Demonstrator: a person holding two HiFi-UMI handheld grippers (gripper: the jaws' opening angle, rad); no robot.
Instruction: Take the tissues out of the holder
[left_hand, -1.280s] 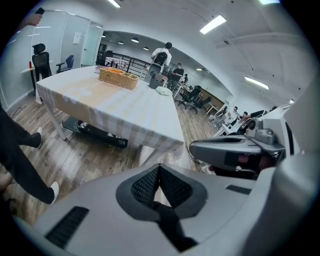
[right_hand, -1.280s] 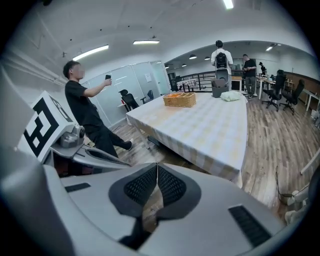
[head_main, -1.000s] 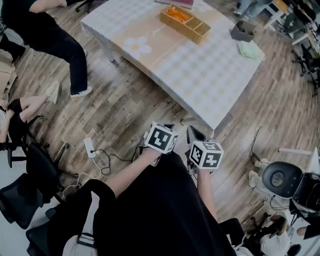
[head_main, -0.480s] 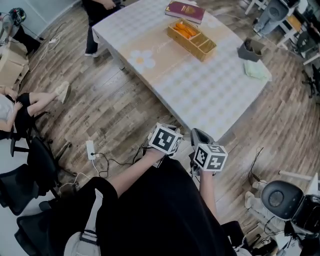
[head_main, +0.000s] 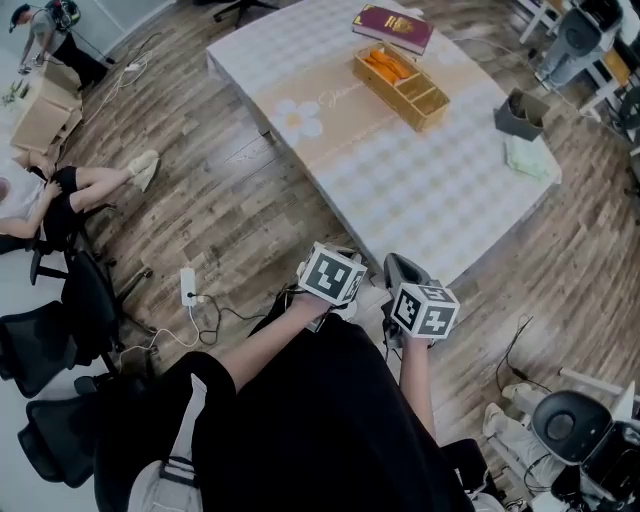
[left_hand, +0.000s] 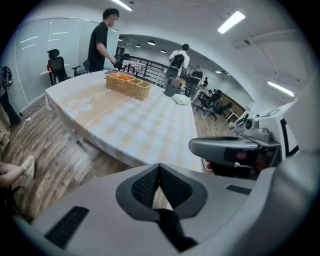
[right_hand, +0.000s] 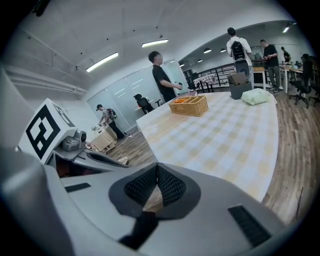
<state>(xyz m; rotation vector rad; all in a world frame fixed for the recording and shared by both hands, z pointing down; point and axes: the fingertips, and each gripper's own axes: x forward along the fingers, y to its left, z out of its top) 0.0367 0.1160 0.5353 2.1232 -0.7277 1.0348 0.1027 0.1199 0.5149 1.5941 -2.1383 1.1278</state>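
We hold the left tool (left_hand: 159, 169) and the right tool (right_hand: 157, 169) side by side short of the near corner of the surface. Both are well apart from the dark grey box-shaped holder (head_main: 522, 112). The holder stands near the far right edge of the surface. A pale green soft bundle (head_main: 530, 158) lies just beside it, on the side nearer to us. We cannot tell whether that bundle is the tissues.

The surface is a large table under a pale checked cloth (head_main: 400, 180). It also carries a long woven basket with orange contents (head_main: 400, 85) and a maroon book (head_main: 393, 28) beyond the basket. Around it we see a wooden plank floor (head_main: 220, 210), a white power strip (head_main: 187, 285) with its cable, and black office chairs (head_main: 60, 330). In the left gripper view a person in black (left_hand: 100, 42) stands at the far end of the surface.

The jaws of each tool are pressed together at the tips, with nothing between them and nothing touched.
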